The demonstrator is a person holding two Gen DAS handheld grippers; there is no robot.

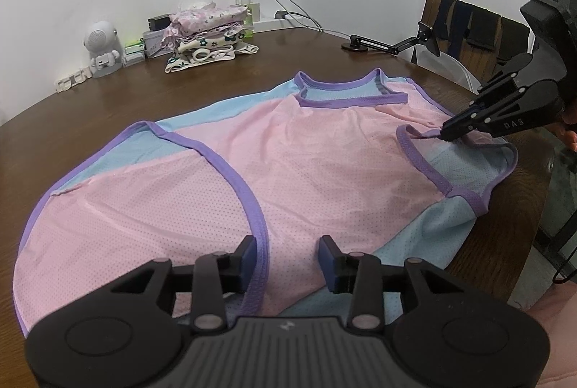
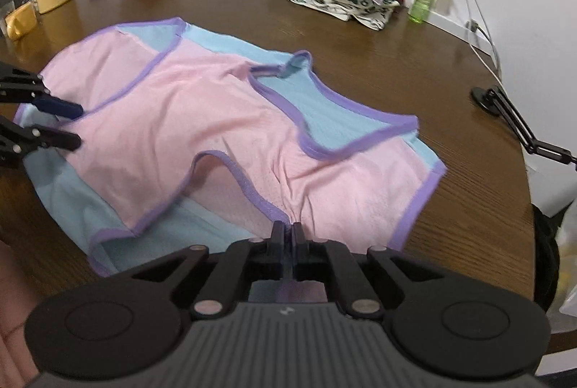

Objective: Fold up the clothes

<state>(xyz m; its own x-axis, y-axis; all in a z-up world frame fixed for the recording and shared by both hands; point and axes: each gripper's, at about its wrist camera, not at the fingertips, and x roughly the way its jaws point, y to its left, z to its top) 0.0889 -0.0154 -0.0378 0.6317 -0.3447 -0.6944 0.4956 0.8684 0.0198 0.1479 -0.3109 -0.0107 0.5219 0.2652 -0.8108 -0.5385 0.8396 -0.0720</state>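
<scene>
A: Left gripper (image 1: 285, 252) nearest, jaws apart, hovering over the top's (image 1: 288, 164) lower part; purple trim runs under its left pad. No pinch that I can see.

B: Right gripper (image 2: 287, 233)?

A: Jaws shut on a pinch of pink cloth at the armhole by the table's (image 1: 324, 52) right edge. Fabric puckers into the pads.

B: Top's place?

A: Spread on the table, neck toward the wall, mostly flat, some wrinkles. Right side reaches the table edge.

B: Risks?

A: Likely the right holds one layer only; lifting then would part pink from blue and skew the fold. Left holds nothing, so a pull from the right could drag the whole top sideways, maybe off the edge.

B: Clutter?

A: Folded pile (image 1: 205, 34) near the wall, well apart. Lamp arm (image 1: 389, 43) near the far right; a wide swing might clip it.
</scene>
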